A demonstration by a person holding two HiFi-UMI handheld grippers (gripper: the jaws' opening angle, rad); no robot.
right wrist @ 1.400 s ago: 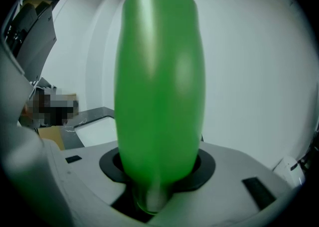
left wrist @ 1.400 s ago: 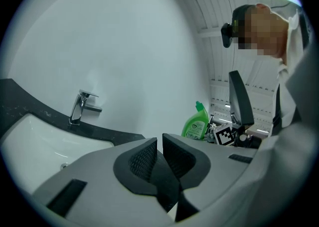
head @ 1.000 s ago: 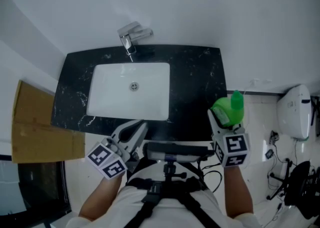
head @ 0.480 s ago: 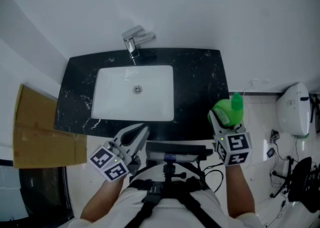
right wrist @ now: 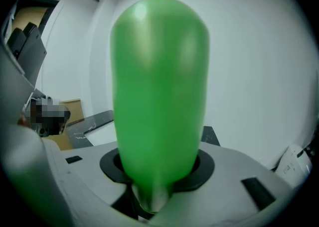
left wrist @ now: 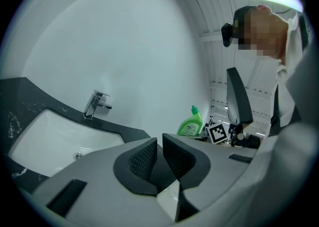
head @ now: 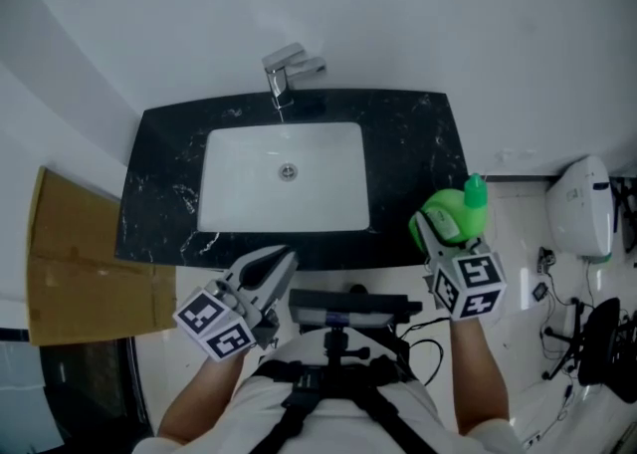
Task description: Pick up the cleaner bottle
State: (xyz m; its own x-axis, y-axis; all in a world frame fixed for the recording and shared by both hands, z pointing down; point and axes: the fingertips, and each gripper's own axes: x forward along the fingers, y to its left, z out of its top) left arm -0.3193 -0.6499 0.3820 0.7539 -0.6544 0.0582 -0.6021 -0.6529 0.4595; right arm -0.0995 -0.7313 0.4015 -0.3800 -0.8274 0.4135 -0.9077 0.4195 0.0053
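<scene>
Where the bottle is: the green cleaner bottle (head: 450, 222) is off the worktop (head: 418, 143), held in the air just past its front right corner and over the floor there.
Right gripper: my right gripper (head: 444, 239) is clamped on the bottle's body. In the right gripper view the green body (right wrist: 159, 86) fills the space between the jaws (right wrist: 157, 171).
Left gripper: my left gripper (head: 263, 274) is near the worktop's front edge, below the basin (head: 284, 178). Its jaws are drawn close together with nothing between them (left wrist: 158, 154).
Long axis: I judge it about upright. In the left gripper view the bottle (left wrist: 191, 124) stands with its length running up and down.
Pointing: the cap (head: 476, 188) is up and leans slightly away from me, towards the wall.
Risk, slip: the body is smooth and rounded, so if my grip eases it could slide down through the pads and drop to the floor.
Risk, tilt: I hold it from one side only. A quick swing could pivot it in the jaws and tip the cap over.
Risk, knock: the worktop's corner is near, and a careless move towards it could strike the bottle against the edge.
</scene>
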